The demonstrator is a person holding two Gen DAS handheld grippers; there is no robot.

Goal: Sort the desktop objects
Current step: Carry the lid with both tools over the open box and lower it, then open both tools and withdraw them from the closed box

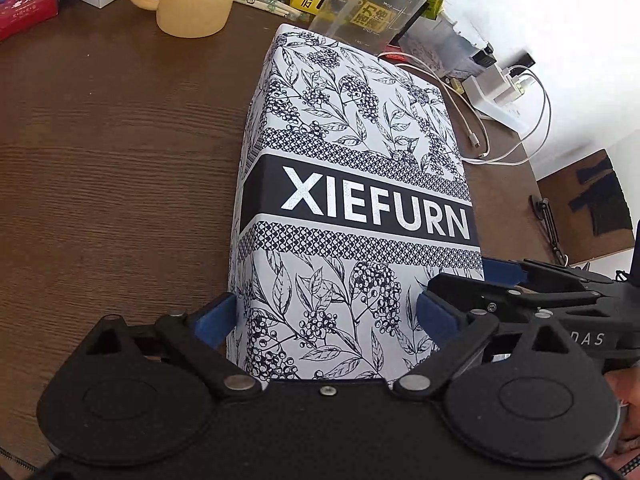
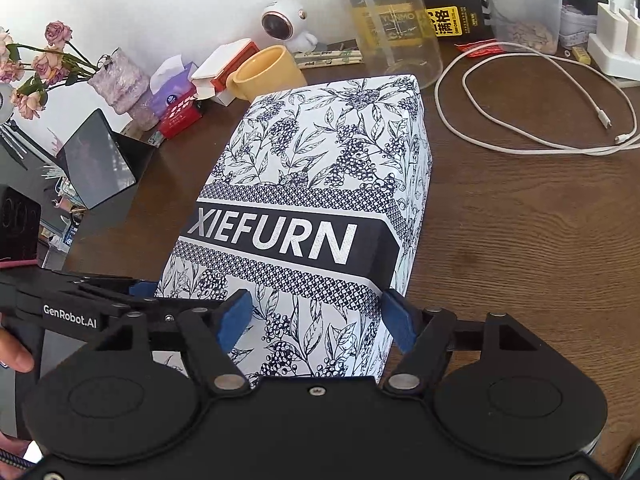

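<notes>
White patterned box [image 1: 352, 208] near edge: left gripper [image 1: 326, 320], right gripper [image 2: 316, 320] spread, straddling corners.

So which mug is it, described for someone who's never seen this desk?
Start from the big floral XIEFURN box on the brown desk. Just beyond its far left corner stands the yellow mug, its loop handle facing left. It is the only opaque cup; the clear measuring beaker to its right is see-through.

On the desk: 1 patterned box [image 2: 316, 184], 1 yellow mug [image 2: 268, 72], 1 clear measuring beaker [image 2: 396, 20], 1 white cable [image 2: 540, 120], 1 lidded plastic container [image 2: 524, 8], 1 white round camera [image 2: 284, 24], 1 tissue pack [image 2: 172, 88], 1 vase of dried roses [image 2: 120, 80], 2 grippers, the left gripper [image 1: 326, 320] and the right gripper [image 2: 316, 320].
</notes>
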